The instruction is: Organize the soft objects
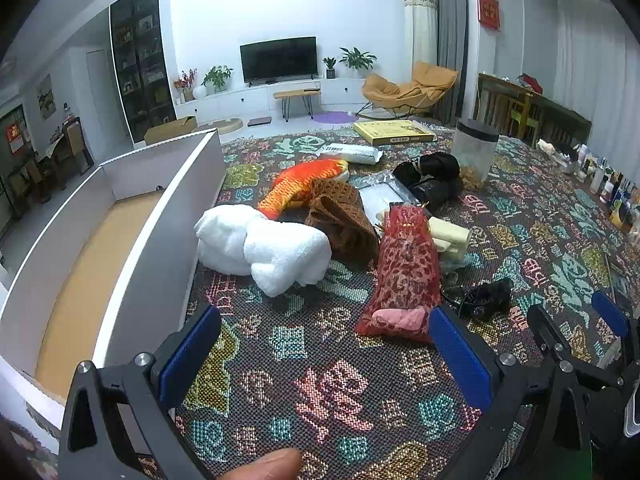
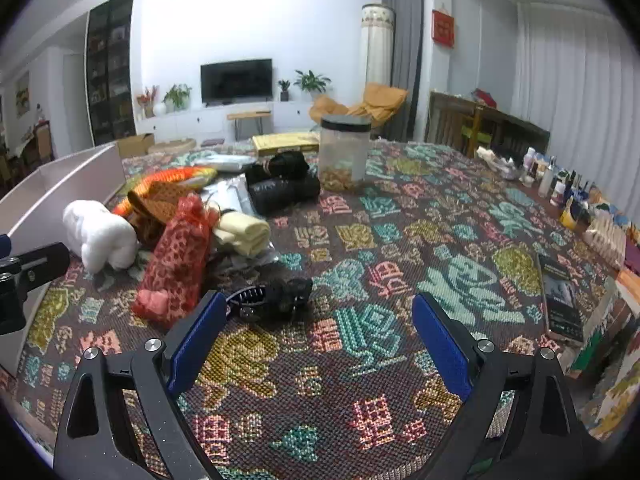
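A pile of soft things lies on the patterned tablecloth (image 1: 328, 380): a white plush towel (image 1: 264, 246), an orange plush fish (image 1: 300, 186), a brown knitted cloth (image 1: 342, 214), a red mesh pouch (image 1: 404, 276) with something pink inside, a cream roll (image 1: 450, 236) and black bundles (image 1: 430, 178). They also show in the right wrist view: towel (image 2: 100, 240), pouch (image 2: 176, 260), cream roll (image 2: 244, 234), black hair clip (image 2: 272, 296). My left gripper (image 1: 324, 356) is open and empty, just short of the pouch. My right gripper (image 2: 316, 344) is open and empty near the clip.
An open white box (image 1: 100, 248) with a tan floor stands at the left of the pile. A clear jar (image 1: 474, 152) with a black lid, a yellow flat box (image 1: 394, 131) and a white packet (image 1: 352, 153) sit behind. Bottles (image 2: 556, 184) and a book (image 2: 562, 300) line the right edge.
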### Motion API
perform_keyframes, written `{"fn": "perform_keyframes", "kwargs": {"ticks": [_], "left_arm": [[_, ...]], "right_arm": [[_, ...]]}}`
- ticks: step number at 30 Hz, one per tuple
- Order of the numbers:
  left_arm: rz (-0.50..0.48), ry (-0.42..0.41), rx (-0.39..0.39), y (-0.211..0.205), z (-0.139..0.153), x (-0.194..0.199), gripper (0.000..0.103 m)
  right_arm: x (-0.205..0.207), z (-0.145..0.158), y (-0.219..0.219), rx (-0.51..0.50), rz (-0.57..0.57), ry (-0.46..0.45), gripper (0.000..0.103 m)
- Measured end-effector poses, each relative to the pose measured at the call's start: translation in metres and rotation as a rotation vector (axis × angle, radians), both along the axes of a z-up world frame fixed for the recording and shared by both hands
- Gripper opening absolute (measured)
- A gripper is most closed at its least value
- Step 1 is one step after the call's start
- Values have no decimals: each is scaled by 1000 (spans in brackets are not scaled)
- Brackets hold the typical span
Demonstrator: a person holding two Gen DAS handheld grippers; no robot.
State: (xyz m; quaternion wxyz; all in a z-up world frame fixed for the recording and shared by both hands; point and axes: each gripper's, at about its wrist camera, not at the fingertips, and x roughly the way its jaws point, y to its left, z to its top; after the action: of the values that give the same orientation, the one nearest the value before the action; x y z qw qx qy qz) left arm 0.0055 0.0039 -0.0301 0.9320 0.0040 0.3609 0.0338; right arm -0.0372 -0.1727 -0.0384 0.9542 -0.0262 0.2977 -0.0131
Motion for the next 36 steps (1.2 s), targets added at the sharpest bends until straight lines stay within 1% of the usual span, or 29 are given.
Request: {"fn": "perform_keyframes", "kwargs": {"ticks": [17,36], "left_arm": [[7,25,25,0,-15,1,103],[23,26,75,-3,-22,1,103]], "right_arm": [[0,-3,4,-19,14,11,95],[0,-4,4,-8,12,13,95]]}}
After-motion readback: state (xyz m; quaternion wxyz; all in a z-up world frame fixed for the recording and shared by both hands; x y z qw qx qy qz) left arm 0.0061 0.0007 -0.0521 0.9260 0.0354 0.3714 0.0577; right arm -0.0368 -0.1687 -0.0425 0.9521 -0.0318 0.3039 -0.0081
